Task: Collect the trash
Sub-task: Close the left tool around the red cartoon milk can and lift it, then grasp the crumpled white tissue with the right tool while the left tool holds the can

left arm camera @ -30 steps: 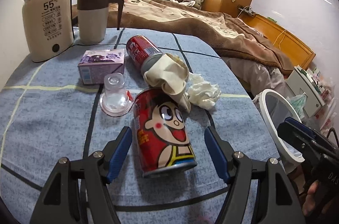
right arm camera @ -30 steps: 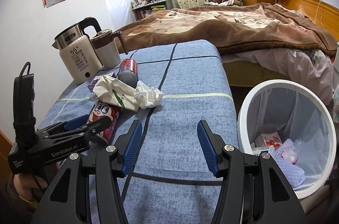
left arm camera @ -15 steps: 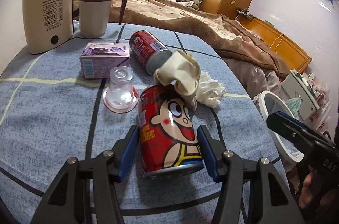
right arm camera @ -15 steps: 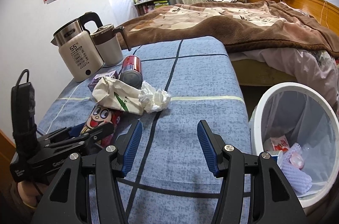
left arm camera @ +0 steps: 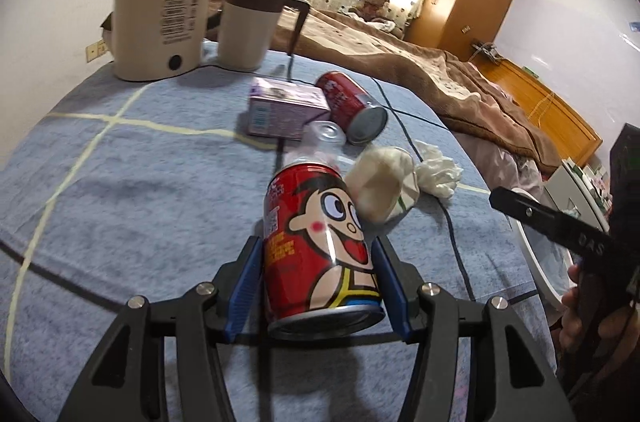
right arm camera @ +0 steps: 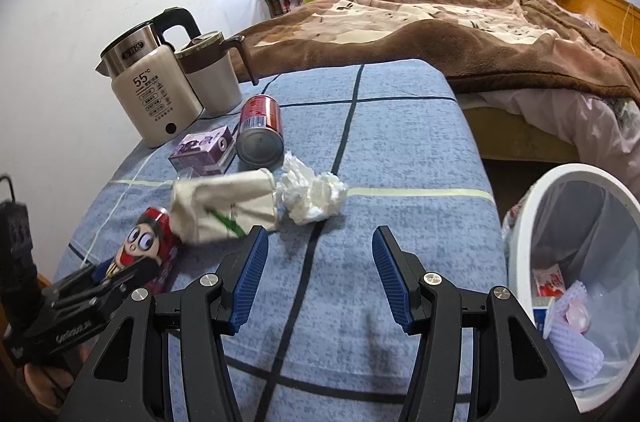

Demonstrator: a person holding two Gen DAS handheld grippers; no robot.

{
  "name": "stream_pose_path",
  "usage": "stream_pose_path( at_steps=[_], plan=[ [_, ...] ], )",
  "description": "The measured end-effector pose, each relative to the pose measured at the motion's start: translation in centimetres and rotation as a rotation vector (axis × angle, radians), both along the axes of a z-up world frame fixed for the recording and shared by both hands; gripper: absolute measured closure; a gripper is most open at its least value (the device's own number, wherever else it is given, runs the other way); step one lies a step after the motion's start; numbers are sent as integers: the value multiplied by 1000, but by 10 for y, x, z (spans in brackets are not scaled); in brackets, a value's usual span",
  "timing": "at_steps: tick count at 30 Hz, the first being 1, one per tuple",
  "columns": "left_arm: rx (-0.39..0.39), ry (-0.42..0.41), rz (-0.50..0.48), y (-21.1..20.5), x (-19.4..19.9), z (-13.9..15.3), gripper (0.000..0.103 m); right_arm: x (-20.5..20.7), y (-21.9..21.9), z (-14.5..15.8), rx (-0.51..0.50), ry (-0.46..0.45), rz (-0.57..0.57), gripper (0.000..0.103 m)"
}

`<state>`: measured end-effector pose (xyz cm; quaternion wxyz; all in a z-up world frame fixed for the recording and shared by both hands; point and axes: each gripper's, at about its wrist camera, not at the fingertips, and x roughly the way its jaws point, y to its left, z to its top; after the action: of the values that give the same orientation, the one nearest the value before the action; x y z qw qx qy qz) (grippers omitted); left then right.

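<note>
A red can with a cartoon face lies lengthwise between the blue pads of my left gripper, which press on both its sides. Just beyond it are a clear plastic cup, a crumpled beige paper cup and a white tissue wad. Farther back lie a second red can and a purple carton. My right gripper hangs open over the blue cloth with nothing between its fingers, short of the tissue and the paper cup.
A cream kettle and a lidded jug stand at the table's far left. A white bin holding some trash stands off the table's right edge. A bed with a brown blanket lies behind.
My left gripper's jaws have closed onto the cartoon can and moved left with it. My right gripper has slid left over the table, so the bin sits farther right in its view.
</note>
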<state>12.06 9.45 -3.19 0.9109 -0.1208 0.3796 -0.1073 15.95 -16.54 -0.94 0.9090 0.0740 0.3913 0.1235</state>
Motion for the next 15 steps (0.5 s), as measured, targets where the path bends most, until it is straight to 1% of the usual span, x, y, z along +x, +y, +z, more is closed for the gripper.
stream_pose_path(
  at_steps=[2, 7, 11, 15],
  plan=[
    [-11, -9, 15, 5, -2, 1, 45, 6, 1, 0, 10, -1, -1, 48],
    [-22, -22, 6, 6, 0, 4, 45, 17, 7, 4, 43, -20, -2, 48],
    [-21, 13, -1, 5, 7, -4, 45, 29, 15, 3, 7, -28, -4, 48],
    [-27, 32, -16, 2, 12, -9, 45, 42, 19, -5, -7, 3, 4, 48]
  ],
)
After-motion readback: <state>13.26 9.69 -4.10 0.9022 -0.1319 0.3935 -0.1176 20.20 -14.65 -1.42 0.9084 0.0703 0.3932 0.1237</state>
